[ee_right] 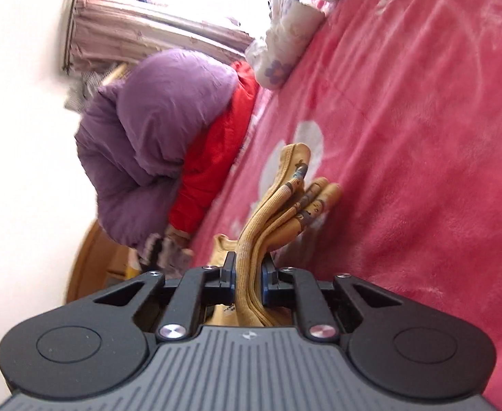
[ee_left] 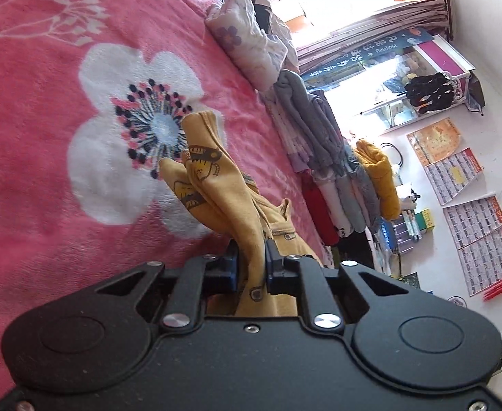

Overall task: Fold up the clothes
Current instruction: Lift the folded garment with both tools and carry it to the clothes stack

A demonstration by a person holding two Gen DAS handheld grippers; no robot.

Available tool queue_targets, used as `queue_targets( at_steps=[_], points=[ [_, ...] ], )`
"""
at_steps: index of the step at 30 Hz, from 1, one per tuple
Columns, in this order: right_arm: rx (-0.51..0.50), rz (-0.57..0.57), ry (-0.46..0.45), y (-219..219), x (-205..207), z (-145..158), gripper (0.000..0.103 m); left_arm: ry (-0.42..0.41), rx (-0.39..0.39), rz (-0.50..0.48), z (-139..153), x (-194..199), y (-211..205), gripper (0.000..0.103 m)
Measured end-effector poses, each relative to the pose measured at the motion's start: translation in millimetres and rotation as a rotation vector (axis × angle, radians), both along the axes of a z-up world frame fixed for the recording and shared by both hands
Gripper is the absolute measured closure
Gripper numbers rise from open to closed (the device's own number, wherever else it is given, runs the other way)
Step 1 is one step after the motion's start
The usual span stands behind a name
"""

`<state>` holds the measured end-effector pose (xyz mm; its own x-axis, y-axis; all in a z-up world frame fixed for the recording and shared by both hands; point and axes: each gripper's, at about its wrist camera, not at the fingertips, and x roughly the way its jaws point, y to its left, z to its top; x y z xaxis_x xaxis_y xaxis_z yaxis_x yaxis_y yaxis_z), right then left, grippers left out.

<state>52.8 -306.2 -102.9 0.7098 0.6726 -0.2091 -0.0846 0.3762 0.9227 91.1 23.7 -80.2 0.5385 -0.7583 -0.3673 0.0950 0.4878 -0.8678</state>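
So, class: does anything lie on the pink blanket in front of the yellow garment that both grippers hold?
Nothing visible does. The left gripper and right gripper both clamp the yellow garment, and the pink blanket ahead is bare. The folded clothes sit along its far edge.

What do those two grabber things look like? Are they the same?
Almost the same. The left gripper is all matte black, with a flat body, two round bulges at its sides, silver screws and dark blue fingers. The right gripper has the same black shape, silver screws and dark fingers, but its body has a grey ribbed plate with a small white mark. No cables, hands or sleeves show.
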Motion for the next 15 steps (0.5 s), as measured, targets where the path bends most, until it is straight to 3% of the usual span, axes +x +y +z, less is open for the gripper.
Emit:
queue_targets(
  at_steps=[6,10,15],
  points=[
    [0.034,-0.063,-0.060,-36,-12,17,0.088,-0.026,-0.006,-0.047,17,17,-31,0.091],
    [0.064,-0.104,-0.050,-59,-9,14,0.088,-0.005,-0.007,-0.074,20,32,-50,0.091],
    [0.042,-0.136,-0.084,-78,0,21,0.088,0.002,-0.020,-0.101,26,51,-68,0.091]
  ],
)
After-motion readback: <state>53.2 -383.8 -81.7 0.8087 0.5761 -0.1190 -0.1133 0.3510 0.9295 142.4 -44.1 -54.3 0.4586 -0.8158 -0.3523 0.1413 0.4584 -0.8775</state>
